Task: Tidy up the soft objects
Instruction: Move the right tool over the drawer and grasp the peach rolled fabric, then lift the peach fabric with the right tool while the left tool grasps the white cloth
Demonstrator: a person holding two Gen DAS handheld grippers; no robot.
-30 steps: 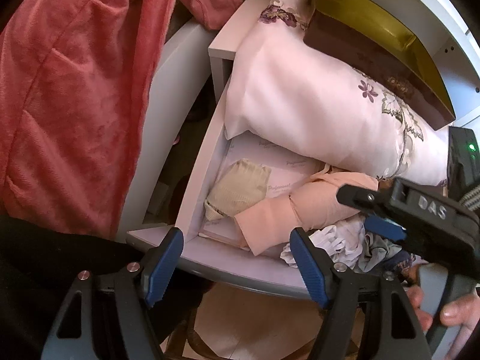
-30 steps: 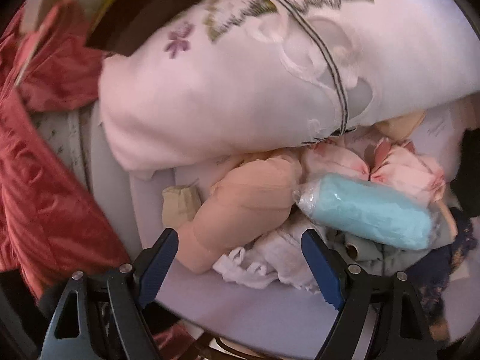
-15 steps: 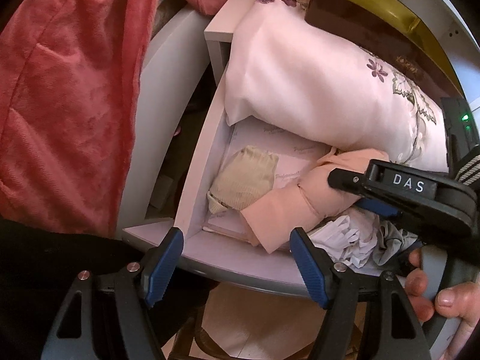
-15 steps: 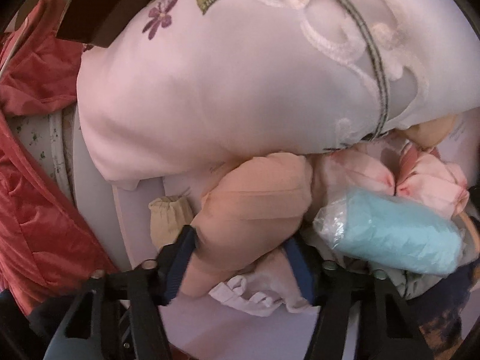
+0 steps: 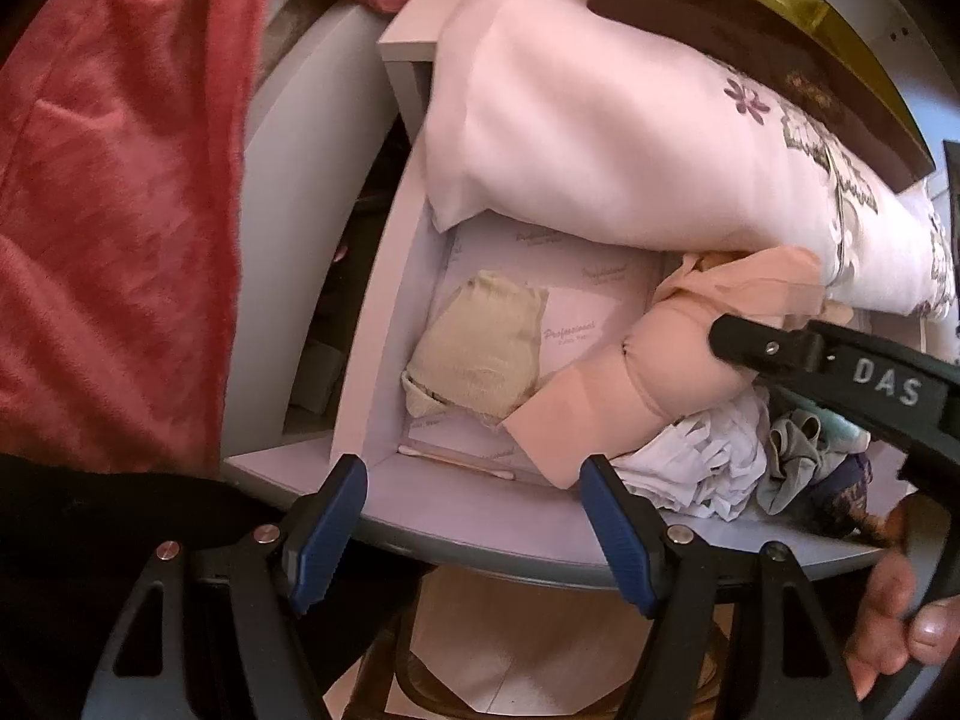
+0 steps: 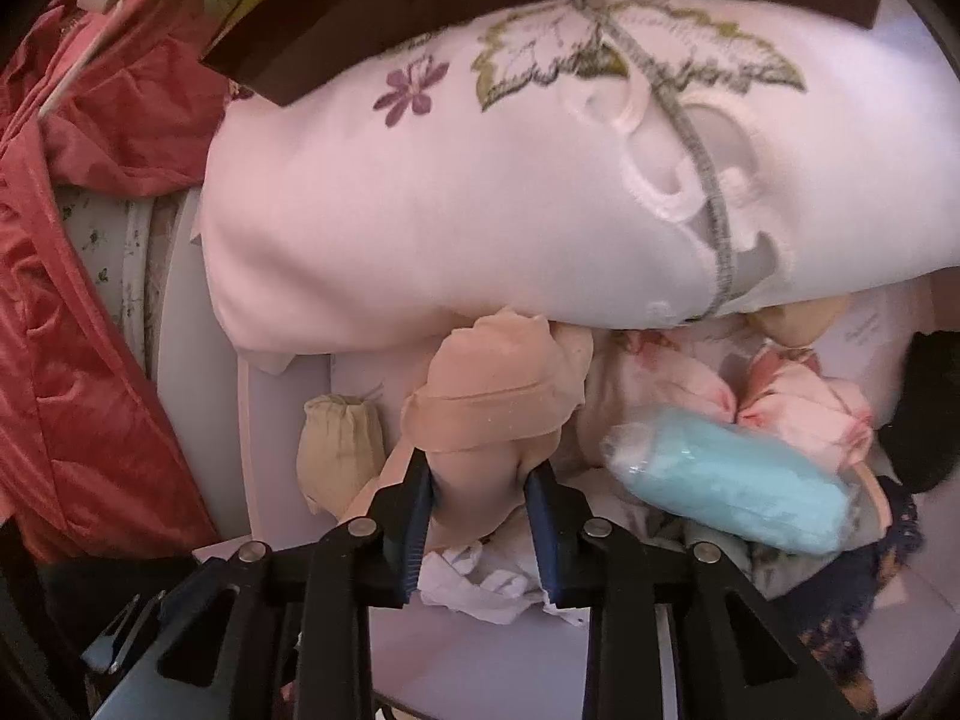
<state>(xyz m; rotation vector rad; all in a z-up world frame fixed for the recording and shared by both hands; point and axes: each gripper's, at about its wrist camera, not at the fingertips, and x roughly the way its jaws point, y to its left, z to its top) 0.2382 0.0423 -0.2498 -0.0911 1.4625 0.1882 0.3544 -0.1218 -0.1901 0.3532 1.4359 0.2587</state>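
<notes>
A peach stocking bundle lies in an open white drawer under a large white embroidered pillow. My right gripper is shut on the bundle's near end; it also shows in the left wrist view pressing the bundle. My left gripper is open and empty, just in front of the drawer's front edge. A beige sock lies at the drawer's left.
White crumpled cloth, a wrapped light-blue roll, pink floral cloth and dark patterned fabric fill the drawer's right. A red blanket hangs at the left. A brown and gold box rests on the pillow.
My right gripper moved forward and closed from wide open onto the peach stocking bundle. The left gripper stayed open and shifted slightly closer to the drawer.
</notes>
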